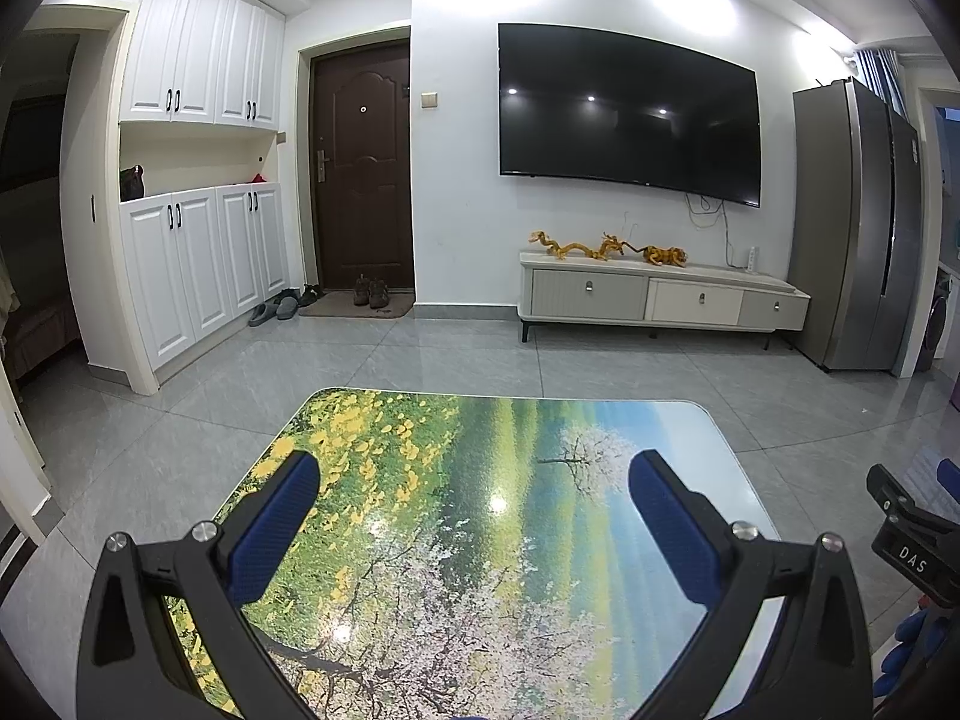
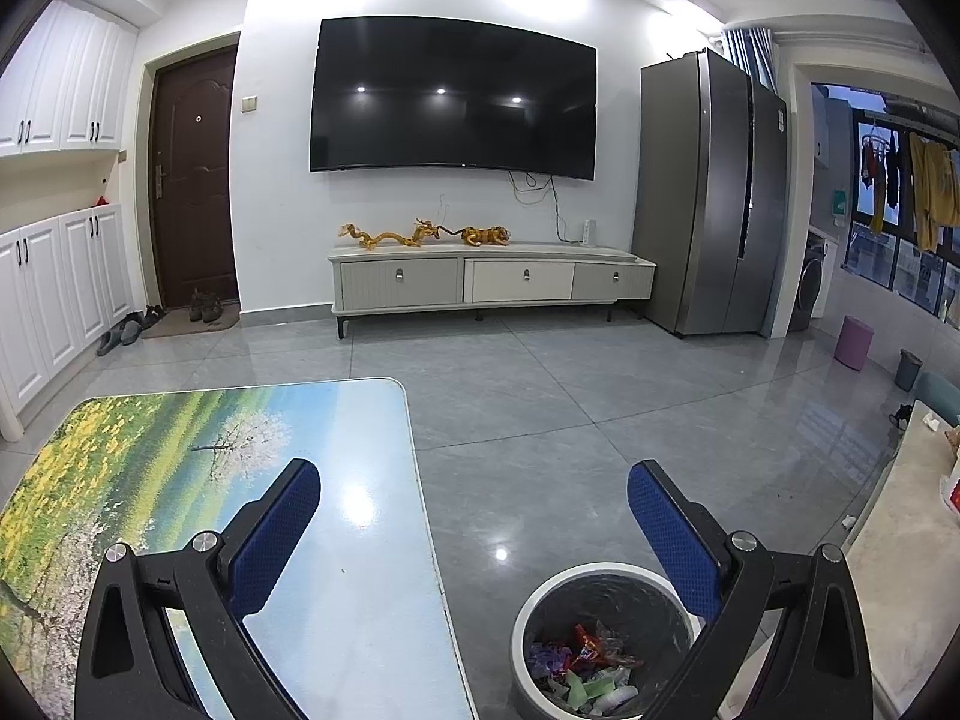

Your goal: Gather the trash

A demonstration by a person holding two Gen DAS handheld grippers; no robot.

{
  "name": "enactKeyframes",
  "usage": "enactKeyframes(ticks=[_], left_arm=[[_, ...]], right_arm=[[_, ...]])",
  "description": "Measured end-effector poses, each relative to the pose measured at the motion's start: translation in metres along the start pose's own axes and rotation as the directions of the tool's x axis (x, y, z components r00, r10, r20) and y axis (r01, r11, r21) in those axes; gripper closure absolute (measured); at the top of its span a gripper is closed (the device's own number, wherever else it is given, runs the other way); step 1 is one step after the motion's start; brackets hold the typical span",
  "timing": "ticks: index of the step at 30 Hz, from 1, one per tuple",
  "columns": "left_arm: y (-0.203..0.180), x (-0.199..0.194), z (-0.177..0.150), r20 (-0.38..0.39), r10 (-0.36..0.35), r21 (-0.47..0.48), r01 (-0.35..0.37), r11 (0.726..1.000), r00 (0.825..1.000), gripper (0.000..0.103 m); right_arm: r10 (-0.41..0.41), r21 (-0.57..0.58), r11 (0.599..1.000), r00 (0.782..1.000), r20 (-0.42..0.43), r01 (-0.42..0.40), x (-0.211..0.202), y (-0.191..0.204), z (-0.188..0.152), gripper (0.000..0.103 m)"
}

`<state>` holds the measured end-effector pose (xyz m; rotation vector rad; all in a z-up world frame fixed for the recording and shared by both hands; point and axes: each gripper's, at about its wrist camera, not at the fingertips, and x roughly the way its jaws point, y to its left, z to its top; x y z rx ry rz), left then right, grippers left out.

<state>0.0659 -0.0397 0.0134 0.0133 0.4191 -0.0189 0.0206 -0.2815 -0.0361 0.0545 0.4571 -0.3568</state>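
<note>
While both claws, the left claw (image 1: 474, 483) and the right claw (image 2: 474, 489), are gaping wide and carrying nothing above the bare-looking bench (image 2: 360, 540), the wrappers (image 2: 585, 657) are lying in the bin (image 2: 600, 576) below the right claw, so scanning for leftover scraps seems wise.

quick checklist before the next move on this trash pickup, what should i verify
1. Left gripper empty, jaws apart: ok.
2. Right gripper empty, jaws apart: ok.
3. Bin in reach below the right gripper, beside the table: ok.
4. Bin has room: ok, wrappers cover only the bottom.
5. Tabletop free of trash: ok in what both views show; the near edge is hidden by the grippers.
6. Trash left elsewhere: cannot tell; a small white scrap lies on the floor at the right.
</note>
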Motion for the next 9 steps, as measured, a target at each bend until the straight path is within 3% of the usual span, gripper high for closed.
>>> enactKeyframes(ticks=[9], left_arm=[[0.0012, 0.0015, -0.0003, -0.01, -0.007, -0.01, 0.007, 1.0, 1.0, 0.0]], right_arm=[[-0.003, 0.003, 1.0, 1.0, 0.0, 0.003, -0.0013, 0.0, -0.0011, 0.0]])
